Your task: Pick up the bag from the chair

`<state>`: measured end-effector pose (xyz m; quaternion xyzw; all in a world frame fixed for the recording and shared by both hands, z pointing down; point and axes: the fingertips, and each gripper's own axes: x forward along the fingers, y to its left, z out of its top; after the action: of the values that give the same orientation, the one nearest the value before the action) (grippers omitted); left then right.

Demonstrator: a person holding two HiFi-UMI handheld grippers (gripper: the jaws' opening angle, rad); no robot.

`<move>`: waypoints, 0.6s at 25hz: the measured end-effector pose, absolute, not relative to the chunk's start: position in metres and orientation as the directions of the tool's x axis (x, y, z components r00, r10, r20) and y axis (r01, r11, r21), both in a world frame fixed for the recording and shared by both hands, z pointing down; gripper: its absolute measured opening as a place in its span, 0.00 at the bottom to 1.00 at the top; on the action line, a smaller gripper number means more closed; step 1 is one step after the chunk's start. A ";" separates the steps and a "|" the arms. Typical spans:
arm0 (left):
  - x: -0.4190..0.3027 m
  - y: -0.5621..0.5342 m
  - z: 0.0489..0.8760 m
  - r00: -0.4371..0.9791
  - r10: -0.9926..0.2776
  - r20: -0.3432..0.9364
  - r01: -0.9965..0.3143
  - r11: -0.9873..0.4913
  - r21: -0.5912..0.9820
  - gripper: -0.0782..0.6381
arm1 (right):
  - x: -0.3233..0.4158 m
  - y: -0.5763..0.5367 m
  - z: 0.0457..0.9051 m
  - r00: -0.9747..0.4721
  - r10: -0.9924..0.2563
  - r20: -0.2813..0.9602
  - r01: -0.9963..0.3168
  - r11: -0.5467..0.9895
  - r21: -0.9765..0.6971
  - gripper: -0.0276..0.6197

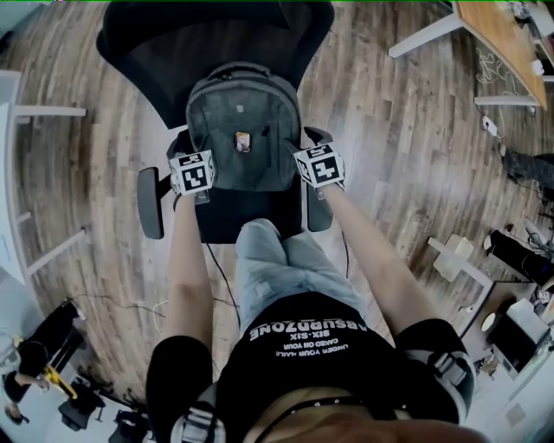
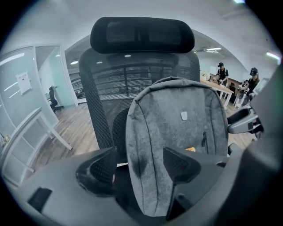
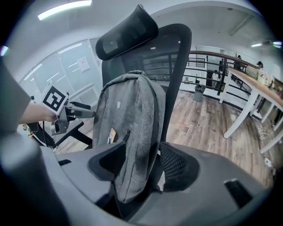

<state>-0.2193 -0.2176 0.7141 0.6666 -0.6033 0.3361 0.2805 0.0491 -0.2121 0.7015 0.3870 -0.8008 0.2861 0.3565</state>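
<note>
Wood floor (image 1: pixel 389 130) surrounds a black chair (image 1: pixel 216 35). The grey bag (image 1: pixel 242 130) stands upright on the seat, propped against the backrest, so both sides are reachable. My left gripper (image 2: pixel 139 165) straddles its left edge and my right gripper (image 3: pixel 137 165) its right edge, above the seat's side edges. Both have jaws spread, not yet pinching, likely poised for a balanced lift.

Office, mesh chair (image 2: pixel 110 84), glass partitions (image 2: pixel 17 84), desks (image 1: pixel 498 39)

- We stand on a wood-plank floor (image 1: pixel 389 156).
- A wood-topped desk (image 1: pixel 498 39) on white legs stands to our right.
- Glass partitions (image 3: pixel 70 73) flank us, with strip lights (image 3: pixel 66 8) overhead.
</note>
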 end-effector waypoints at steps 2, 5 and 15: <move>-0.221 -0.218 0.721 0.053 -0.599 0.799 -0.992 -0.120 -0.024 0.55 | 0.051 -0.210 0.708 -0.436 -0.402 0.805 -0.825 0.536 -0.180 0.43; -0.218 -0.218 0.731 0.082 -0.568 0.819 -0.990 -0.142 0.000 0.55 | 0.052 -0.209 0.715 -0.430 -0.389 0.815 -0.825 0.536 -0.180 0.43; -0.221 -0.214 0.764 0.088 -0.516 0.852 -0.980 -0.200 -0.019 0.54 | 0.051 -0.200 0.729 -0.385 -0.378 0.842 -0.828 0.545 -0.134 0.34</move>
<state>-0.2208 -0.2138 0.7635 0.6730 -0.5558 0.3833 0.3022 0.0508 -0.2002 0.7287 0.3851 -0.7832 0.2818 0.3987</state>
